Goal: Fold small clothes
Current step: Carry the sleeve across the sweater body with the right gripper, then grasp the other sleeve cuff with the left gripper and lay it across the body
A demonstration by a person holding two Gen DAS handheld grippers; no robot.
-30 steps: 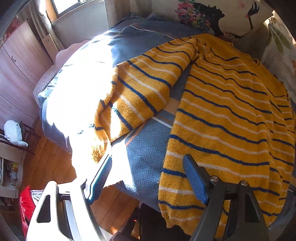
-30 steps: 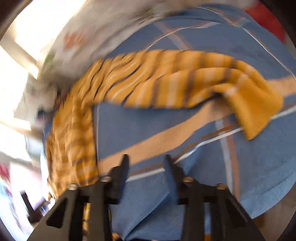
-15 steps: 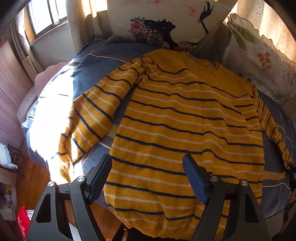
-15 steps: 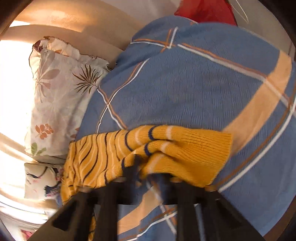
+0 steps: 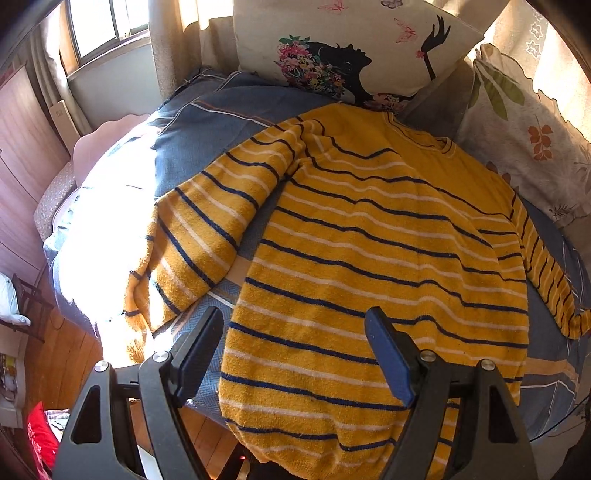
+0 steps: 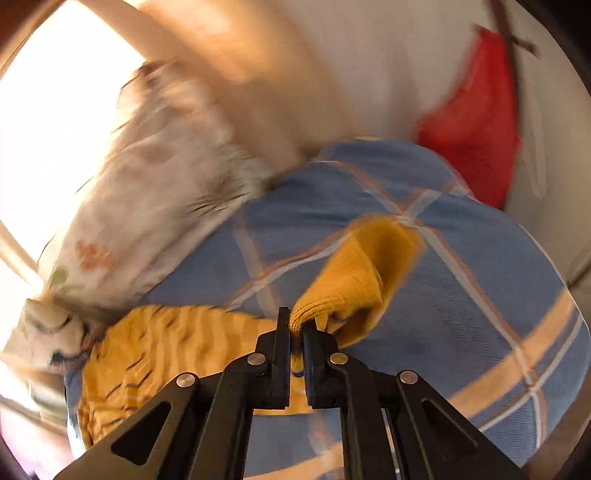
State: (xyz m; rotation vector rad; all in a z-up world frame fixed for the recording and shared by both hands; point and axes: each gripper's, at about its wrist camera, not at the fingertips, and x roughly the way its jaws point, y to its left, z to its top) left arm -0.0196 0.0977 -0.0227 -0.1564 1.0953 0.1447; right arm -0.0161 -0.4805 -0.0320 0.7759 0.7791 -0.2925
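A yellow sweater (image 5: 369,251) with navy and white stripes lies flat on a blue plaid bed (image 5: 192,129), neck toward the pillows. Its left sleeve (image 5: 207,229) is bent down toward the bed edge. My left gripper (image 5: 295,328) is open and empty, hovering above the sweater's hem. My right gripper (image 6: 297,328) is shut on the cuff of the right sleeve (image 6: 354,273) and lifts it off the bed; the rest of the sleeve (image 6: 177,339) trails to the left, blurred. The same sleeve shows at the right edge of the left wrist view (image 5: 546,266).
Printed pillows (image 5: 354,55) and a leaf-patterned pillow (image 5: 524,136) stand at the bed's head. A window (image 5: 103,26) and wooden wardrobe (image 5: 22,147) are on the left, wooden floor (image 5: 62,362) below. A red cloth (image 6: 476,125) hangs beyond the bed.
My right gripper has closed on the right sleeve's cuff and lifted it. My left gripper has swung from the left sleeve to over the sweater's hem, still open.
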